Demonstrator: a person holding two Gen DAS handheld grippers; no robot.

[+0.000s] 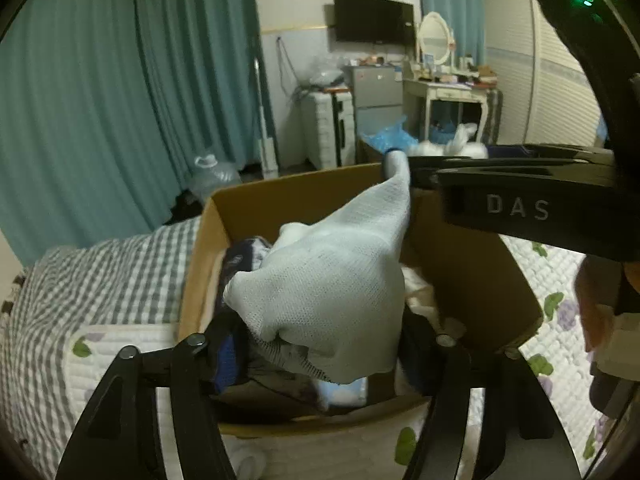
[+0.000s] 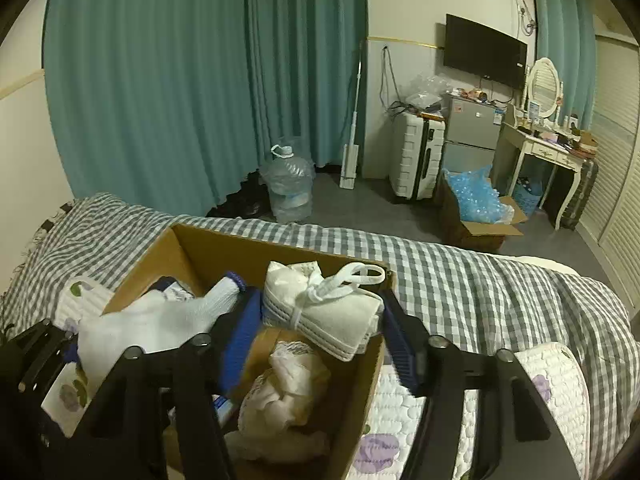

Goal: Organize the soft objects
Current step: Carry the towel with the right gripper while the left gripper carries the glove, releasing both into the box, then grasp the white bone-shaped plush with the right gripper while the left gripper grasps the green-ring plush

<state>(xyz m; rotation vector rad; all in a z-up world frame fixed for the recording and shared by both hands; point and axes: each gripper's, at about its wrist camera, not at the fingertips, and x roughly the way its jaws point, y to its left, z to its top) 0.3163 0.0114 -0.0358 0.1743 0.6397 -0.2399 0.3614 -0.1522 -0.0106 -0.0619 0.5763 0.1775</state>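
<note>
Left gripper point(image 1: 320, 360): its jaws are spread wide, one at 7 o'clock and one at 5 o'clock in the left wrist view. The tips are hidden behind the white sock, so it cannot be told whether anything is gripped.
White sock point(image 1: 332, 280): it is stretched over the open box, from between the left jaws up toward 1 o'clock. Its blue-edged cuff is seen against the tip of the right tool's finger.
Right gripper point(image 2: 316, 312): it is closed on the towel bundle, with a blue pad pressed to each side.
Towel bundle point(image 2: 340, 320): folded white towels tied with a white strap are held above the far right corner of the box.
Cardboard box point(image 2: 192, 248): it is set on the bed with its top open. Crumpled cream cloth point(image 2: 280, 392) is seen inside at 6 o'clock, with dark items under the sock.
Bed cover point(image 2: 480, 288): grey gingham is spread from 9 to 3 o'clock around the box.
Quilted pad point(image 2: 560, 380): a floral pad is laid at 4 o'clock, beside the box.
</note>
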